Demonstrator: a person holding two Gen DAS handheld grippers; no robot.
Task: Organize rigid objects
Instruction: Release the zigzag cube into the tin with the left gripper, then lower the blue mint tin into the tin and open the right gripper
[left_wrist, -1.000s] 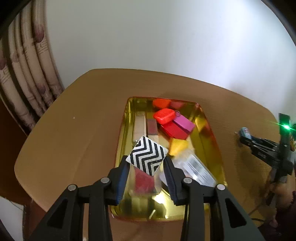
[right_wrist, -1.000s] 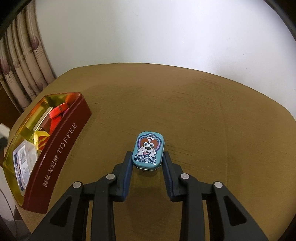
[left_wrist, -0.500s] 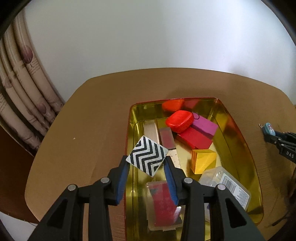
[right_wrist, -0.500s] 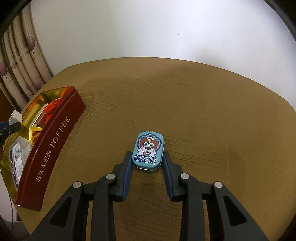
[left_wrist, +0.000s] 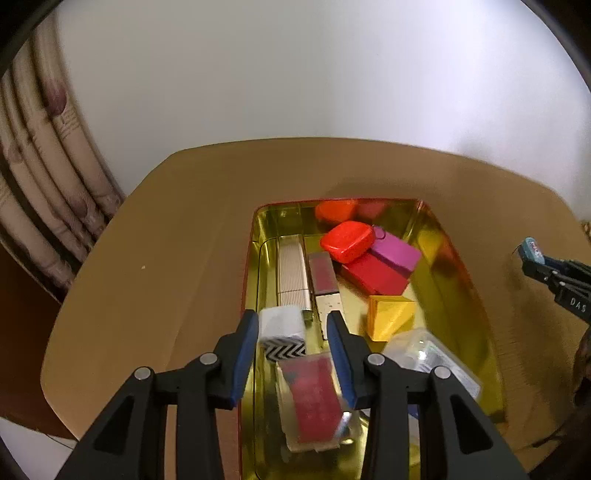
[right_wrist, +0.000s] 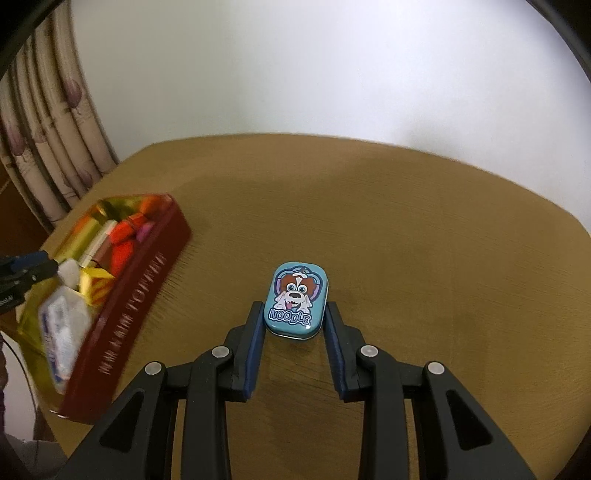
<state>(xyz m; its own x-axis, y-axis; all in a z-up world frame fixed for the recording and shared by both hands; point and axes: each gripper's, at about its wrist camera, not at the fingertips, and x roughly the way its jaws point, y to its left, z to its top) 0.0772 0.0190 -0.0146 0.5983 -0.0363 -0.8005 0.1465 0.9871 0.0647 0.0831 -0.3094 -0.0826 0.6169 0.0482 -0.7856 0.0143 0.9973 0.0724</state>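
A gold-lined tin tray (left_wrist: 458, 266) with dark red outer walls (right_wrist: 133, 306) holds several small objects. My left gripper (left_wrist: 291, 328) hovers over its near left part, jaws apart. A white block with a black zigzag face (left_wrist: 282, 332) is between the fingers, tipped over, touching the left pad only, so it looks released. My right gripper (right_wrist: 295, 314) is shut on a teal "NOODLE" dog tin (right_wrist: 297, 301), held just above the table, right of the tray. The right gripper with the tin also shows in the left wrist view (left_wrist: 532, 254).
In the tray lie a red pouch (left_wrist: 347, 240), magenta box (left_wrist: 395, 253), red box (left_wrist: 375, 275), yellow block (left_wrist: 389, 315), two slim cases (left_wrist: 291, 273), a clear red-filled box (left_wrist: 314, 398) and a clear labelled box (left_wrist: 432, 354). Round wooden table (right_wrist: 406, 221); curtain (right_wrist: 48, 122) at left.
The left gripper opened and the zigzag block tipped down from between its fingers into the tray. The right gripper moved with the dog tin, and the tray now looks closer.
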